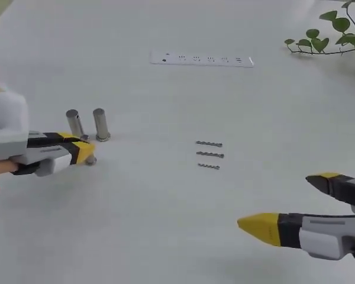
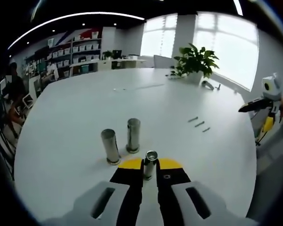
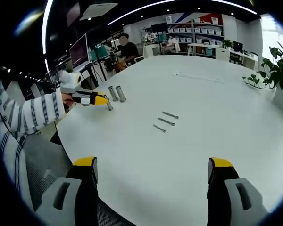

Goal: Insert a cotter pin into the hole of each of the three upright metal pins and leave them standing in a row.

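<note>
Gripping one pin (image 2: pixel 151 164) upright on the table (image 1: pixel 165 236): left gripper (image 1: pixel 87 149) clamped on it; right gripper (image 1: pixel 278 200) idle.
Left gripper lies level, reaching in from the left edge, a striped sleeve (image 3: pixel 33 113) behind it; pin's top shows above the jaws; two more pins (image 1: pixel 74 123) stand just behind, side by side; three cotter pins (image 1: pixel 209 154) lie parallel mid-table, well apart from both tools; right gripper low at near right, pointing left, jaws spread wide.
</note>
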Available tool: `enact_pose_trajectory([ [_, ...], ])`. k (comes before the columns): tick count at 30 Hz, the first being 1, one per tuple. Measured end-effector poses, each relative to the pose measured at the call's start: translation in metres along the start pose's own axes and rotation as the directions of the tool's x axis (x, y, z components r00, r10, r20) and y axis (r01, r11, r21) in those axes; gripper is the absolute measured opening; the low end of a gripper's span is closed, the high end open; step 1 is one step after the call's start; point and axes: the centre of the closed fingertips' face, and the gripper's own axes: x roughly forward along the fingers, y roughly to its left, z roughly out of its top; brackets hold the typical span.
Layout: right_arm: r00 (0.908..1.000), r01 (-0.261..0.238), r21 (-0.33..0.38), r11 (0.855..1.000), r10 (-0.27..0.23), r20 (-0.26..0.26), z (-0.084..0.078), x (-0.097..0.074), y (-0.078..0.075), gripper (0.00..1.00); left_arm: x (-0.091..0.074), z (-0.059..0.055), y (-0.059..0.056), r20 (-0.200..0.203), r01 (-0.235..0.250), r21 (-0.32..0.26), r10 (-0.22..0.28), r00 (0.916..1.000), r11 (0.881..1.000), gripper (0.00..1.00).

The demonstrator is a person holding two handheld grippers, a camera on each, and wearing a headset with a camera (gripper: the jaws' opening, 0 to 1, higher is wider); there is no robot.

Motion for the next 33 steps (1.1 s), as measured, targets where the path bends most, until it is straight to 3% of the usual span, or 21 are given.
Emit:
enact_pose_trajectory([
  [4,1.0000,-0.002,-0.002,1.000,0.002,-0.002,0.000,0.000,0.000,0.96,-0.002,0.003,0.003,0.027,-0.028,-0.015,0.029,0.9992,0.999,0.05],
  [6,1.0000,-0.002,-0.001,1.000,0.002,-0.002,0.000,0.000,0.000,0.96,-0.005,0.006,0.008,0.042,-0.073,0.032,0.072,0.9965,0.997,0.05],
  [11,1.0000,-0.004,0.002,1.000,0.004,0.000,0.000,0.001,0.000,0.96,-0.008,0.005,0.006,0.038,-0.075,0.028,0.074,0.9965,0.997,0.05],
  [27,0.9998,-0.013,-0.006,1.000,0.013,0.015,0.002,0.002,0.003,0.96,-0.017,0.019,-0.037,0.069,-0.005,0.152,-0.005,0.9976,0.988,0.05],
  [33,0.9994,-0.016,-0.014,1.000,0.016,0.029,0.007,0.002,0.003,0.96,-0.016,0.021,-0.061,0.069,0.041,0.188,-0.055,0.9961,0.981,0.05],
])
